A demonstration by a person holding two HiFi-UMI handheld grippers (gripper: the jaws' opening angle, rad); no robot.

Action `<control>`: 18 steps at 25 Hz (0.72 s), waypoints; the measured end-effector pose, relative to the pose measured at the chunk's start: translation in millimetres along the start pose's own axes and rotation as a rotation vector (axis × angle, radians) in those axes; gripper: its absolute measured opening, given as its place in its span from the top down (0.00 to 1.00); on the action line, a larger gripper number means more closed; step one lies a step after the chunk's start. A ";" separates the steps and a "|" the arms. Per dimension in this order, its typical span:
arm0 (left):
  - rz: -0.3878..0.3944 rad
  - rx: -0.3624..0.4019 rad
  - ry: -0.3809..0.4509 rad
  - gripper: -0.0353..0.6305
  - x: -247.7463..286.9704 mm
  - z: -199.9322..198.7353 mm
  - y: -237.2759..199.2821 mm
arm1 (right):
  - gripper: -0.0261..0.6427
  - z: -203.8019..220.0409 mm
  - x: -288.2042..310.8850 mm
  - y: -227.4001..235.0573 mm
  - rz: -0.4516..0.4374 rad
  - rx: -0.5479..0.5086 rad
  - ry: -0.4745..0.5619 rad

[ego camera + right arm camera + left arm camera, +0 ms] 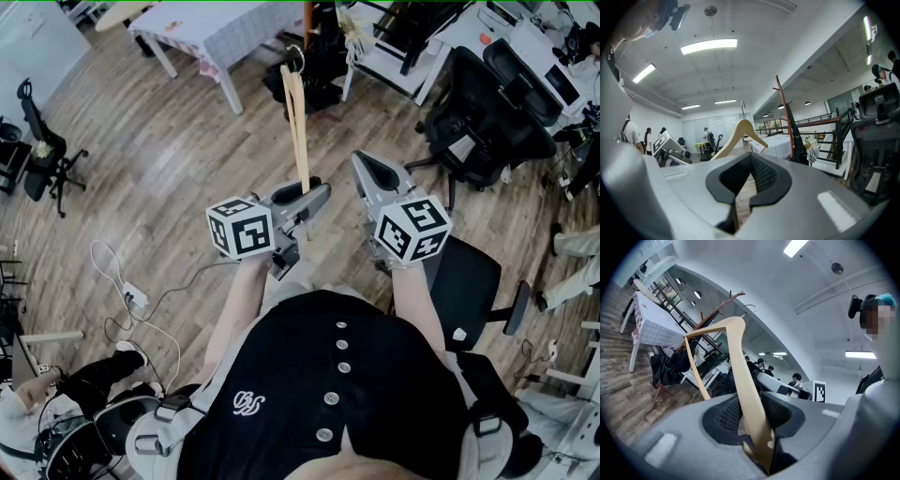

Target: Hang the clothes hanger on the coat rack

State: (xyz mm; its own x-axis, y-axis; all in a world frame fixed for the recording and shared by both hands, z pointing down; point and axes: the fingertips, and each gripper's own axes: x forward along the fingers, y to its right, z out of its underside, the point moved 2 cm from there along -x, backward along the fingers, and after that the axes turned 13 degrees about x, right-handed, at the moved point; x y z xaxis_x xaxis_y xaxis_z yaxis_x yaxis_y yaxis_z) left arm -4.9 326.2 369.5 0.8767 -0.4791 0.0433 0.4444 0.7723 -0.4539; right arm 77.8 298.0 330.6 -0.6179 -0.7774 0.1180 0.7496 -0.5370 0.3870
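Observation:
A pale wooden clothes hanger (296, 122) with a metal hook stands up and away from my left gripper (314, 192), which is shut on one of its arms. In the left gripper view the hanger (740, 362) runs up from between the pads of the left gripper (757, 427). The brown coat rack (723, 305) stands beyond it with dark clothes on it. My right gripper (367, 167) is held level to the hanger's right, shut with nothing in it. In the right gripper view the hanger (740, 131) is to the left of the coat rack's pole (785, 117).
A table with a white checked cloth (220, 28) stands ahead beside the rack. Black office chairs (487, 122) are at the right, another (469, 281) is close to me. A cable and power strip (131, 295) lie on the wooden floor at the left. People stand far off.

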 end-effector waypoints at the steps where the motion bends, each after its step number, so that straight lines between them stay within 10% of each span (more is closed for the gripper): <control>1: -0.004 0.012 -0.009 0.75 0.4 0.8 0.3 | 0.96 -0.1 -2.2 2.6 0.008 0.004 0.004; 18: 0.004 0.047 -0.009 0.75 -1.2 -4.8 -3.1 | 0.96 4.5 12.0 -15.2 -0.048 0.016 0.005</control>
State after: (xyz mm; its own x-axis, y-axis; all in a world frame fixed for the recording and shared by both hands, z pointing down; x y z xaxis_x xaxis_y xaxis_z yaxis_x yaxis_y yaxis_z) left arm -8.2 322.4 366.6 0.8802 -0.4720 0.0494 0.4485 0.7932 -0.4119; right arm 57.9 298.4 330.2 -0.6518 -0.7525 0.0943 0.7152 -0.5684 0.4067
